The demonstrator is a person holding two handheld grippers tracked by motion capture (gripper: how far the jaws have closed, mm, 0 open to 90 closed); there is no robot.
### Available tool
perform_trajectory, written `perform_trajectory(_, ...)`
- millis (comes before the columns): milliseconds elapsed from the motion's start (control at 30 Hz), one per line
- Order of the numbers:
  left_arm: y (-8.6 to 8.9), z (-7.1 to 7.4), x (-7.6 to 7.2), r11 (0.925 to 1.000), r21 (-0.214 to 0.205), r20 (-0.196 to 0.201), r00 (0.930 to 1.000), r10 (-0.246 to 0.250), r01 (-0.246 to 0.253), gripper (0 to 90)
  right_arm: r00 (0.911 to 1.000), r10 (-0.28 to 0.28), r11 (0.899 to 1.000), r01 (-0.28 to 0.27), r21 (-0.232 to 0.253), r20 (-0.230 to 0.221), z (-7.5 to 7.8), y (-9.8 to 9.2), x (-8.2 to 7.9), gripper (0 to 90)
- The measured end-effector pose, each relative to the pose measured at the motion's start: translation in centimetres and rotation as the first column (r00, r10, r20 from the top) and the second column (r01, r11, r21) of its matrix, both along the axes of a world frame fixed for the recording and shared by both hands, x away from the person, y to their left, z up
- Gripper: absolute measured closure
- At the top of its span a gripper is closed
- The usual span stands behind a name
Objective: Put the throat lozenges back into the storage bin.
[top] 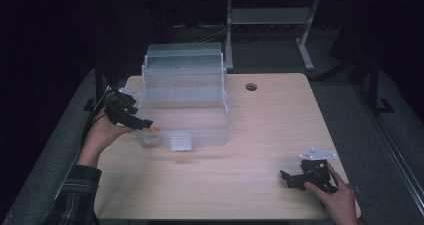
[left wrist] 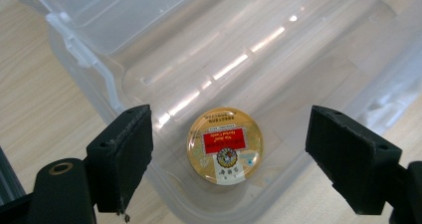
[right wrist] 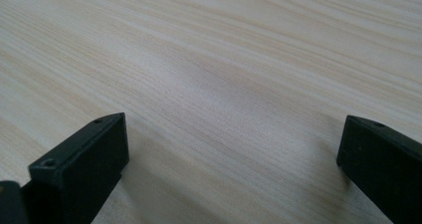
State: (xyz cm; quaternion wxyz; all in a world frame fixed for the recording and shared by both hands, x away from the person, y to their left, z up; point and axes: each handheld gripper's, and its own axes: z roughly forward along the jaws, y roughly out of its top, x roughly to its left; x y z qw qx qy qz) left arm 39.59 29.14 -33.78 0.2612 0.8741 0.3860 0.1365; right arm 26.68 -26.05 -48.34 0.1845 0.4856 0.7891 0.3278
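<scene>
A clear plastic storage box (top: 186, 105) stands on the wooden table with its lid (top: 184, 60) swung up at the back. A round gold tin (left wrist: 225, 145) with a red label lies flat on the box's floor (left wrist: 278, 79), in the near left corner; in the high view the tin (top: 149, 140) shows dimly through the wall. My left gripper (top: 148, 125) hovers at the box's left front corner, open and empty, its jaws set wide either side of the tin below. My right gripper (top: 289, 179) rests low at the table's front right, open over bare wood (right wrist: 219, 84).
The box's front latch (top: 180, 142) hangs at the near wall. A cable hole (top: 251, 87) sits in the table's far middle. A white desk frame (top: 270, 20) stands beyond the table. Dark floor surrounds the tabletop.
</scene>
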Motion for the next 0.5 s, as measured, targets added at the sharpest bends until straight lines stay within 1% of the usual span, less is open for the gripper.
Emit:
perform_trajectory(100,0.4,0.2,-1.0,0.9999,-0.013,0.013,0.9999,0.005,-0.004,18.1,1.0000,0.000,1.000,0.000,0.000,0.000,0.0,0.0,0.0,0.0)
perform_trajectory(133,0.4,0.2,-1.0,0.9999,-0.013,0.013,0.9999,0.005,-0.004,18.2,1.0000,0.000,1.000,0.000,0.000,0.000,0.0,0.0,0.0,0.0)
perform_trajectory(200,0.6,0.2,-1.9,0.9998,-0.021,0.026,0.9996,0.005,-0.004,18.2,1.0000,0.000,1.000,0.000,0.000,0.000,0.0,0.0,0.0,0.0)
perform_trajectory(333,1.0,0.2,-3.2,0.9997,-0.024,0.044,0.9989,0.011,-0.010,18.2,1.0000,-0.001,1.000,0.001,-0.001,0.000,0.0,0.0,0.0,0.0)
perform_trajectory(400,1.4,0.2,-4.0,0.9998,-0.018,0.052,0.9986,0.013,-0.012,18.2,1.0000,0.002,1.000,-0.002,-0.001,0.000,0.0,0.0,0.0,0.0)
perform_trajectory(500,1.8,-0.1,-5.2,0.9991,-0.034,0.064,0.9976,0.025,-0.023,18.1,1.0000,0.000,1.000,0.000,0.000,0.000,0.0,0.0,0.0,0.0)
